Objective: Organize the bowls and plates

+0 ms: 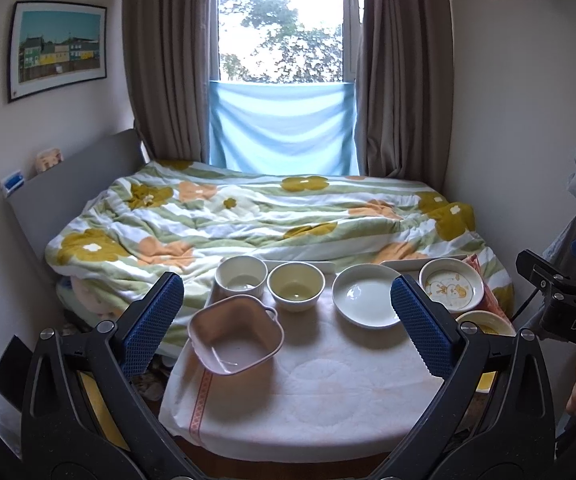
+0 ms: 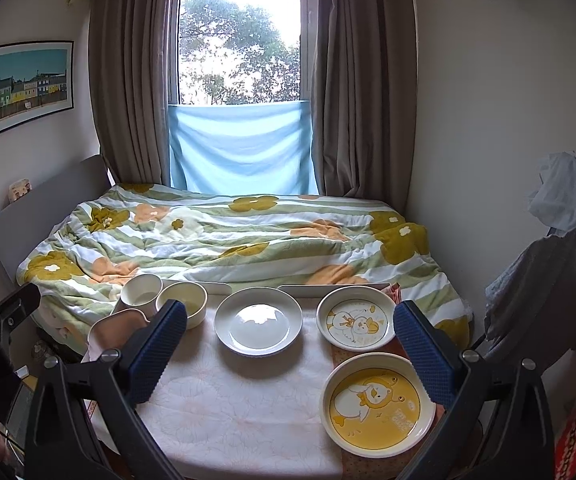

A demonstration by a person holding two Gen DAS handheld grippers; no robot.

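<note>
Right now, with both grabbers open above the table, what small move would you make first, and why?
Probably lower the right gripper toward the yellow plate. It lies nearest that gripper, which is open and holds nothing. The cartoon plate and the white plate lie just beyond, so the three could likely be stacked.

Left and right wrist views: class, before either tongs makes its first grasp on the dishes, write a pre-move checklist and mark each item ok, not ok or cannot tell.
1. Left tongs open and holding nothing: ok.
2. Right tongs open and holding nothing: ok.
3. Pink square bowl with handles fully on the white quilted tabletop: not ok, it tilts at the left edge.
4. Plain white round plate apart from its neighbours: ok.
5. Yellow cartoon-duck plate unobstructed from above: ok.
6. Two white trays at the far edge free to receive dishes: cannot tell, mostly hidden.
</note>
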